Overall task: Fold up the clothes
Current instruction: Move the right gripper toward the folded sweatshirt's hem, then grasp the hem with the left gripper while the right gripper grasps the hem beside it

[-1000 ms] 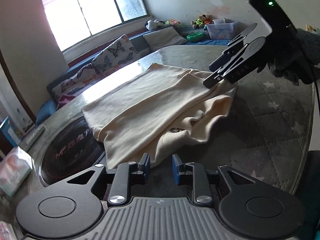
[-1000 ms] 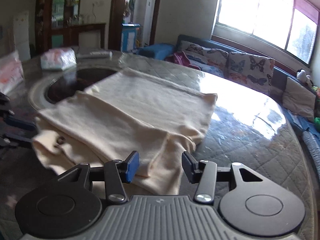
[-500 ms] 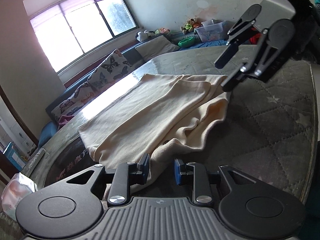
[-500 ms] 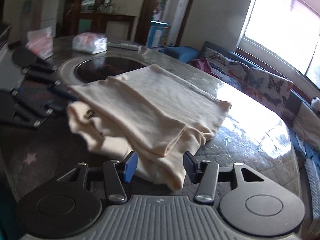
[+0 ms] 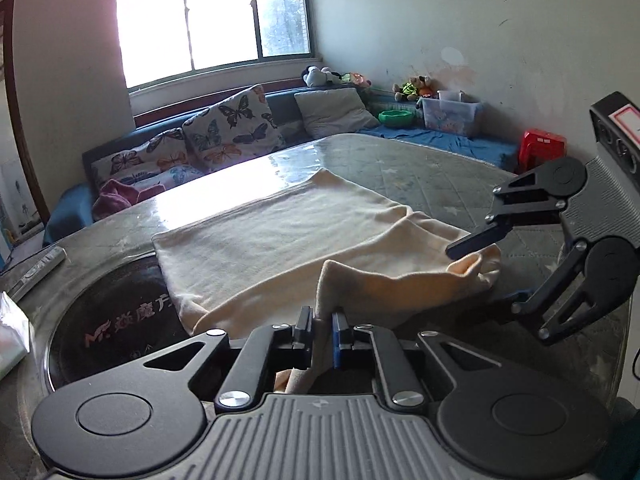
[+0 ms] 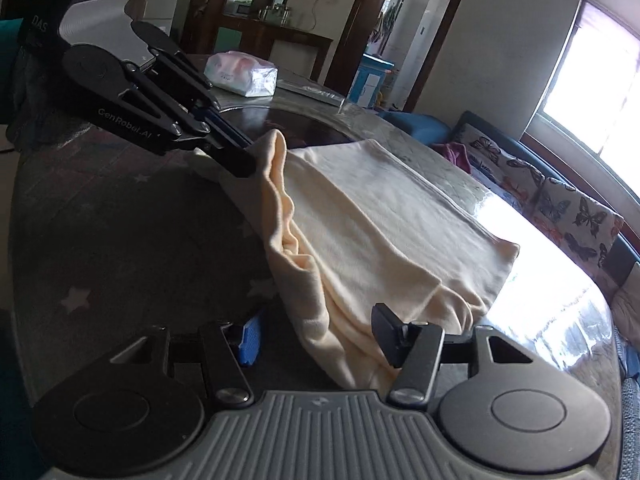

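Fingers (image 5: 304, 330) of the left gripper (image 5: 320, 334) pinch a raised corner of the cream knit garment (image 5: 280, 240), while the right gripper (image 6: 316, 330) stands wide open around the garment's near edge. It lies half-folded on the round, quilt-covered glass-topped surface (image 5: 420, 168), long axis running toward the bright window (image 5: 212, 20) and butterfly-cushioned sofa (image 5: 224, 128). A tissue pack (image 6: 242, 74) sits beyond.

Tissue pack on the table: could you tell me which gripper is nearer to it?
Left. The left gripper holds the garment near the tissue pack; the right gripper is at the garment's far end.
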### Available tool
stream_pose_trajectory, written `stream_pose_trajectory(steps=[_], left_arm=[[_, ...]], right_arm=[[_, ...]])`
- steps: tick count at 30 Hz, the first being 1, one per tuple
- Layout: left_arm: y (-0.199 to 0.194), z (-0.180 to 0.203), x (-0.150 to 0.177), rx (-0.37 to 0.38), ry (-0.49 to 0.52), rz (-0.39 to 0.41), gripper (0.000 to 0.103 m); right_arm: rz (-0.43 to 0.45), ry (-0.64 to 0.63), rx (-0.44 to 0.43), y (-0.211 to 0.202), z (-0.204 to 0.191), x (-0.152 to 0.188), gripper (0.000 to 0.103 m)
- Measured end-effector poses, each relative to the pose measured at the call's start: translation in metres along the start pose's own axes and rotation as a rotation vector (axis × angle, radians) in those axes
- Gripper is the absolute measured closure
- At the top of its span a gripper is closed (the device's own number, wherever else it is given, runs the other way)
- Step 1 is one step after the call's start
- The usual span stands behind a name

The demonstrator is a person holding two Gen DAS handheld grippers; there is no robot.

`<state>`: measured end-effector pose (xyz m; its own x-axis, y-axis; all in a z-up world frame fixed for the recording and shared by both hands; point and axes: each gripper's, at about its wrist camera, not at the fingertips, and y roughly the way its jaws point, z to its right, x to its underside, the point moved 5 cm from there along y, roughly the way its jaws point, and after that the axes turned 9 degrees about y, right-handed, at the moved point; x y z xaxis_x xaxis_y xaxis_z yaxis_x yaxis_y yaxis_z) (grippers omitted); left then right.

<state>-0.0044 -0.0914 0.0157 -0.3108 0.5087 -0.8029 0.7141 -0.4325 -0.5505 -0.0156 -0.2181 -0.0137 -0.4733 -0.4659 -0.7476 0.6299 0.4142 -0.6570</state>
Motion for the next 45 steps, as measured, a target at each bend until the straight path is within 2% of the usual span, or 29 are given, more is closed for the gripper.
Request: stream_pose_trajectory(steps=[2,3,7,9,12,17,18,21,22,29,39,41,45], left_arm=[[0.001,0.001,0.002,0.004,0.004,-0.003,0.092],[0.0,0.003,0.004,0.003,0.014,-0.004,0.089],[-0.004,0.009,0.014,-0.006,0.061,-0.006,0.083],[-0.005,0.013,0.019,-0.018,0.092,-0.012,0.081],[-0.005,0.017,0.027,-0.033,0.138,-0.025,0.071],[-0.003,0.017,0.036,-0.046,0.197,-0.043,0.071],[-0.003,0.017,0.037,-0.043,0.201,-0.042,0.073],[-0.003,0.015,0.037,-0.018,0.188,-0.047,0.094],[-0.005,0.014,0.037,-0.011,0.178,-0.044,0.097],[-0.033,0.014,0.027,0.029,0.137,-0.002,0.098],[-0.111,0.05,0.021,0.115,0.111,0.016,0.098],[-0.118,0.055,0.02,0.121,0.116,0.014,0.098],[-0.124,0.056,0.014,0.121,0.118,0.022,0.098]], right_arm=[[-0.001,0.036,-0.016,0.004,0.004,-0.004,0.058],[-0.001,0.055,-0.025,0.006,0.007,-0.005,0.07],[-0.003,0.128,-0.057,0.014,0.015,-0.013,0.084],[-0.003,0.156,-0.067,0.016,0.019,-0.015,0.086],[0.0,0.173,-0.065,0.016,0.022,-0.016,0.087],[0.012,0.193,-0.06,0.013,0.023,-0.017,0.09],[0.016,0.198,-0.059,0.012,0.023,-0.017,0.091],[0.032,0.196,-0.058,0.005,0.02,-0.019,0.092],[0.038,0.196,-0.057,0.002,0.02,-0.019,0.092],[0.074,0.186,-0.058,-0.017,0.014,-0.022,0.093],[0.051,0.136,-0.135,-0.091,-0.024,-0.011,0.094],[0.033,0.131,-0.157,-0.108,-0.034,-0.006,0.094],[0.038,0.141,-0.155,-0.111,-0.032,-0.013,0.094]])
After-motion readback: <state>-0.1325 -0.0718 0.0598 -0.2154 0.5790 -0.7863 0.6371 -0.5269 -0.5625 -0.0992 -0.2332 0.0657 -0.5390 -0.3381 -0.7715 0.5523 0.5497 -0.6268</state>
